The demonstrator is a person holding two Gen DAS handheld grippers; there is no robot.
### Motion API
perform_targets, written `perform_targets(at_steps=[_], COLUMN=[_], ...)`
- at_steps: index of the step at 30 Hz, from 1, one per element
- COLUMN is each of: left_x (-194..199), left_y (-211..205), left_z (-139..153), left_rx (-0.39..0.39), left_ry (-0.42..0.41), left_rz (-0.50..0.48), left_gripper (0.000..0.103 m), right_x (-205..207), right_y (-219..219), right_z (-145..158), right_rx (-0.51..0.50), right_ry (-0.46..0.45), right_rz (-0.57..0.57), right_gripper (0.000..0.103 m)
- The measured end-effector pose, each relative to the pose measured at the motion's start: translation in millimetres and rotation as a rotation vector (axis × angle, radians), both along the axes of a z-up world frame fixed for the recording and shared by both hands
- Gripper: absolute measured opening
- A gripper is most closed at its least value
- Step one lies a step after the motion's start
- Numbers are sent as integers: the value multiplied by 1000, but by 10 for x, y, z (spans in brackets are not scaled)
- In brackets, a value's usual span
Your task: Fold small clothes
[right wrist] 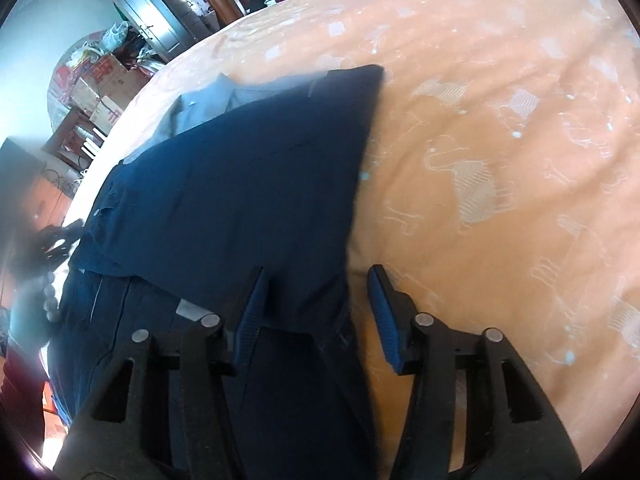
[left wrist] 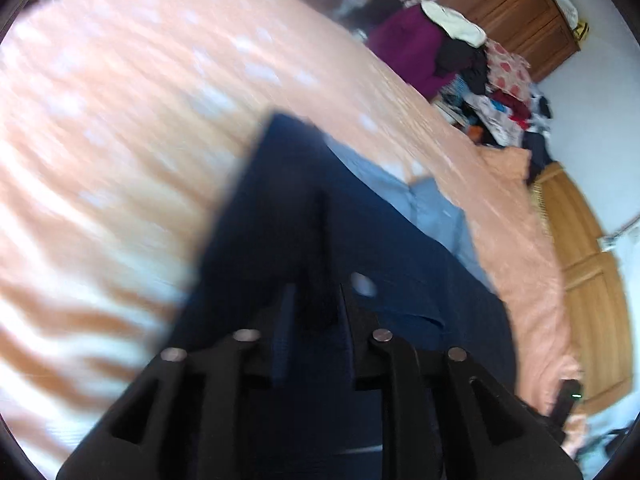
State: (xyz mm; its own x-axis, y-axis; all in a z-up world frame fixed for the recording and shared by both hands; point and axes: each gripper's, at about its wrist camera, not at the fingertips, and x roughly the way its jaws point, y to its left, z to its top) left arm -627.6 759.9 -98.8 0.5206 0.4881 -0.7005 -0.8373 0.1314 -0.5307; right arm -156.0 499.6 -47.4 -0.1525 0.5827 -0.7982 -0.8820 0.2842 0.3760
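Observation:
A dark navy garment (left wrist: 320, 208) lies on the orange patterned bedspread (left wrist: 120, 120), overlapping a light blue garment (left wrist: 432, 208). My left gripper (left wrist: 318, 304) is shut on a raised fold of the navy cloth, which bunches between its fingers; this view is motion-blurred. In the right wrist view the navy garment (right wrist: 240, 184) lies folded, a lower layer showing at its near left, and the light blue garment (right wrist: 208, 104) peeks out behind it. My right gripper (right wrist: 318, 312) is open, its blue pads (right wrist: 384, 316) straddling the garment's near right edge.
The bedspread (right wrist: 500, 160) stretches wide to the right of the clothes. A pile of clothes and bags (left wrist: 480, 72) stands beyond the bed by a wooden wardrobe (left wrist: 500, 4). Cardboard boxes (right wrist: 104, 84) sit off the bed's far left. A blurred dark shape (right wrist: 52, 240) hovers at the garment's left.

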Motion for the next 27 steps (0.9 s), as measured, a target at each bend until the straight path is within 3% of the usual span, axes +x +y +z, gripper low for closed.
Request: perform_targets(at_steps=[4,7,11,14,17,23,27], left_x=[-252,-355,-412,-272,-132,-226,83], left_y=[-115,-162,-167,-213,-258,-143,-96], left_z=[161,226,254,308,379,394,343], left_rx=[51,70,75,99,139,141,137], left_ry=[6,31,10,1,-2,-11,7], left_rz=[28,15,20,-31,-88,-37,-169], left_gripper=[24,33,33,33,38,40,40], right_x=[263,420,283,67,24,98,114], right_y=[-300,-408,-209,-21,-48,-112,-129], right_z=[224,361,264,53,-57,-111,-113], right_rx=[31,67,71,-23,-3,39,51], right_ry=[-99,-56,76,-39,-100,-55,-31], right_rz=[-150,-195,-92,-23,3,-8,-7], right_gripper=[49,49,49,47,46,45,46])
